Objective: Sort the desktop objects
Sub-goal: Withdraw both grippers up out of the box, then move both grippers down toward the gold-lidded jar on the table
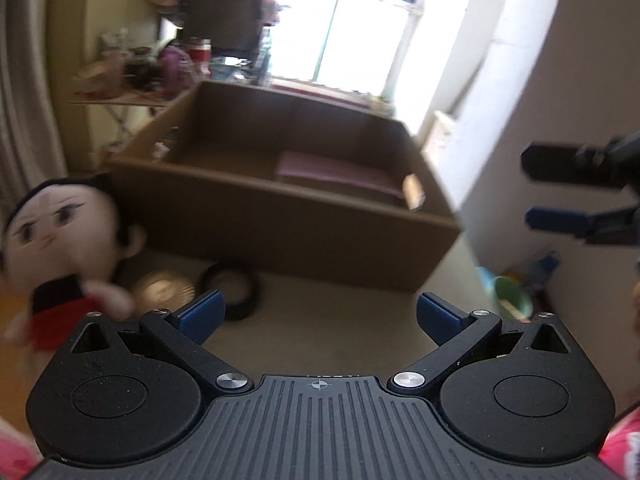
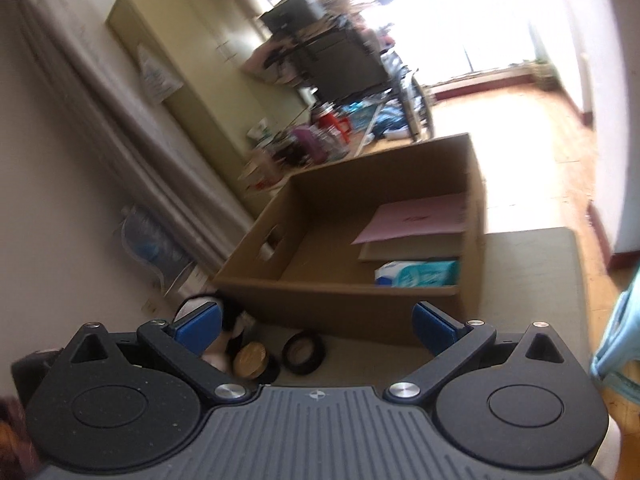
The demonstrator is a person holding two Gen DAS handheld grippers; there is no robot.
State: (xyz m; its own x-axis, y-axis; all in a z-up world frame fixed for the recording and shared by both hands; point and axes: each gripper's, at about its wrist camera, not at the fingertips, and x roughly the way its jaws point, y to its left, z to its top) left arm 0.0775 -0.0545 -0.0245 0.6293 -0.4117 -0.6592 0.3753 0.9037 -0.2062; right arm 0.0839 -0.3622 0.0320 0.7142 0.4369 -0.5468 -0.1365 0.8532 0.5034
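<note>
Both hand-held grippers, the left hand-held gripper (image 1: 318, 314) and the right hand-held gripper (image 2: 316, 322), gape wide and empty. The plush doll (image 1: 60, 240), at left against the cardboard box (image 1: 280, 216) on the surface (image 1: 320, 320), looks soft and light; grip its torso.
</note>
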